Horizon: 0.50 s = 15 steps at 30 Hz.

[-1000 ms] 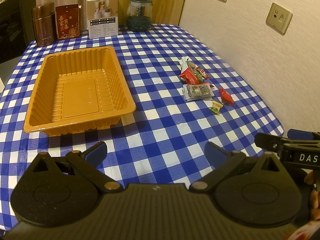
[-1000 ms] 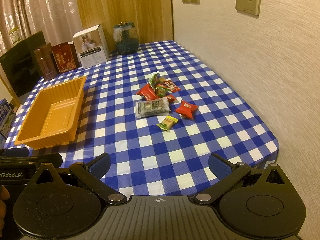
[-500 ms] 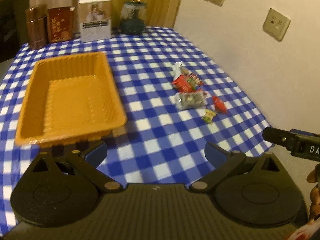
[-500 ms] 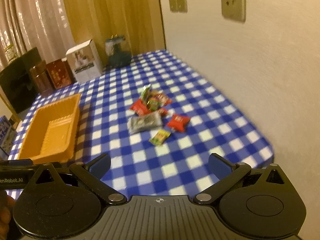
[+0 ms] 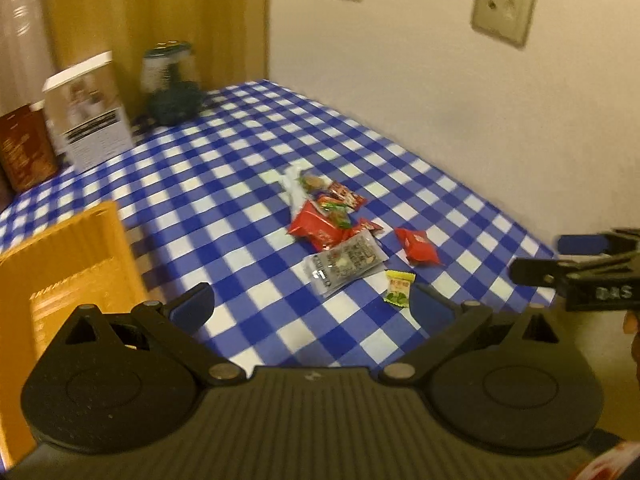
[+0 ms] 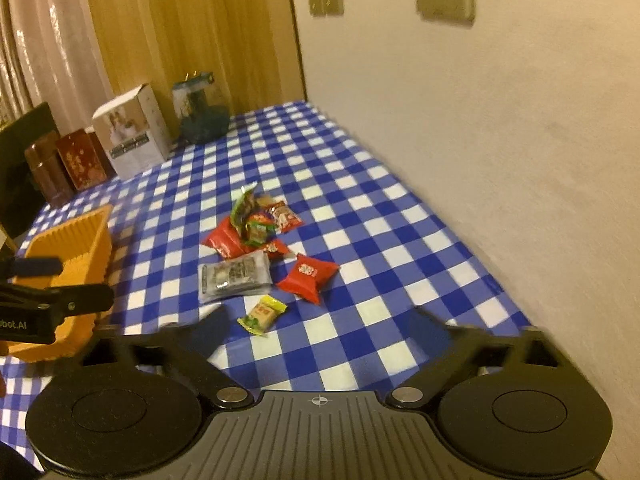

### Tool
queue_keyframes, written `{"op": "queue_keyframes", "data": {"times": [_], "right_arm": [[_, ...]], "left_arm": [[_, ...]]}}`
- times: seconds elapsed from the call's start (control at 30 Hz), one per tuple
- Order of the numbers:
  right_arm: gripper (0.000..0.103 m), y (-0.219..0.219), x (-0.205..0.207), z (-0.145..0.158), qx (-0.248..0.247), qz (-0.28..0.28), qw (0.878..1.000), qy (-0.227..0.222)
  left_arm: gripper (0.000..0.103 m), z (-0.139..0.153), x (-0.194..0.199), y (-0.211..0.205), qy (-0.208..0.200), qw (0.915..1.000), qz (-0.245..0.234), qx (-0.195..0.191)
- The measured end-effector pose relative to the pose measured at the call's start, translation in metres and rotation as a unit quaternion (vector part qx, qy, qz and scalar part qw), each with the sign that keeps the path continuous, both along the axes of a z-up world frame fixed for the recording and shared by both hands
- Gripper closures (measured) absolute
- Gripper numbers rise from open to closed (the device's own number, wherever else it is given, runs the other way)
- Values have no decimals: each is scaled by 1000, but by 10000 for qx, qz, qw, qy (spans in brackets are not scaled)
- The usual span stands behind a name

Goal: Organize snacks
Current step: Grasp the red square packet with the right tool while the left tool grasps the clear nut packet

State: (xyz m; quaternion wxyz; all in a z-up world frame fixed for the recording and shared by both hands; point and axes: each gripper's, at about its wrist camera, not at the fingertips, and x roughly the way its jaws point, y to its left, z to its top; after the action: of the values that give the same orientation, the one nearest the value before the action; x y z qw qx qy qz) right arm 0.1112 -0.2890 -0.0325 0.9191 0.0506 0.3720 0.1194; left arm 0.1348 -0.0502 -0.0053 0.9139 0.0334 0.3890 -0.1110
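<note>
Both sets of jaws stand wide apart and hold nothing: the left gripper (image 5: 310, 300) and the right gripper (image 6: 316, 322) hover above the near edge of the counter (image 6: 360, 208), which carries a blue-and-white checked cloth. Landmark: the clear nut packet (image 6: 236, 276). Just in front of it lies a small yellow candy (image 6: 262, 315); beside it, toward the wall, a red pillow packet (image 6: 308, 278); behind it, touching, a heap of mixed snack wrappers (image 6: 252, 226). The orange tray (image 6: 70, 248) sits well apart on the side away from the wall, empty where visible. The packets appear light, soft and crinkly, with slippery film. Grip each across its padded middle or by a sealed end seam; a firm pinch could crush the contents.
</note>
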Motion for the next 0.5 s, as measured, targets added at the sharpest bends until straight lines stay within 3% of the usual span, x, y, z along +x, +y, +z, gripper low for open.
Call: {"op": "queue_keyframes", "data": {"times": [0.1,0.27,0.5], "right_arm": [[24,0,17,-15,8,67,10000,72],[36,1,51,-38,160,61,9997,172],[44,10,96,-60,375,-67,9987,336]], "left_arm": [[11,-14,21,-6,226,9995,-174,101],[17,-39,45,-11,379,9987,-255,242],[17,-58,66,-10,441,9983,-186,322]]}}
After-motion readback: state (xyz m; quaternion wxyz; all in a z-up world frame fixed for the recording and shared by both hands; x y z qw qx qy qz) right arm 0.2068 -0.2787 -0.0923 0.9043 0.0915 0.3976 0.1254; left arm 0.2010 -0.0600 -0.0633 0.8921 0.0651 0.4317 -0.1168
